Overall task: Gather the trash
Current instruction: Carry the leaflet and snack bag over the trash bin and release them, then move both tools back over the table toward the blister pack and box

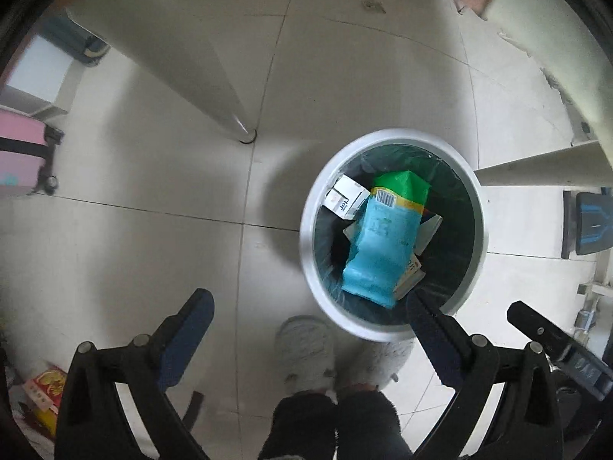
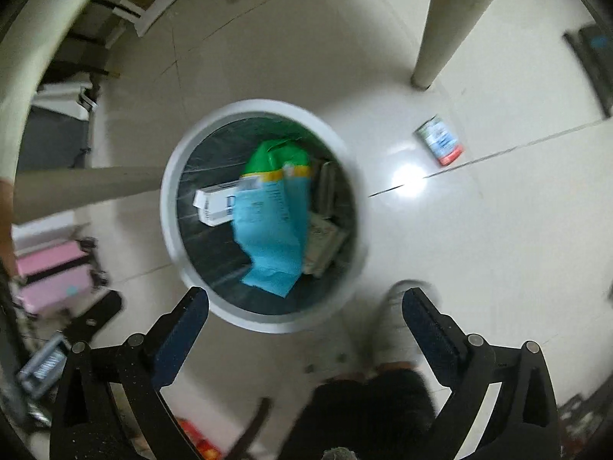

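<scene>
Both claws hang over the white round bin (image 1: 390, 329), and both stand with their fingers wide apart and nothing between them. From the left wrist view, the left claw (image 1: 310, 306) sits just at the near side of the bin, its right finger (image 1: 429, 329) crossing over the bin's near rim while its left finger (image 1: 191, 326) is over bare floor tile (image 1: 134, 249) well to the side of the bin. From the right wrist view, the right claw (image 2: 306, 303) hovers at the bin's (image 2: 172, 207) near rim too, with the left finger (image 2: 184, 326) just beside that rim and the right finger (image 2: 425, 322) off to the bin's right; this view is smeared with blur.

Inside the bin, lined with a dark green bag (image 1: 456, 230), lies the trash: a blue and green packet (image 1: 379, 241) lying across the middle, a white carton (image 1: 345, 195) against the far-left wall, and more cardboard pieces (image 1: 410, 276) tucked under the packet.

Outside the bin, to its right in the right wrist view, a small can (image 2: 440, 140) with a red end lies on its side on the floor, well apart from the bin. A table leg (image 1: 199, 76) stands beyond the bin, a pink suitcase (image 1: 23, 161) sits far to its left, and a grey slipper (image 1: 306, 352) rests on the floor just beside the bin's near side.
</scene>
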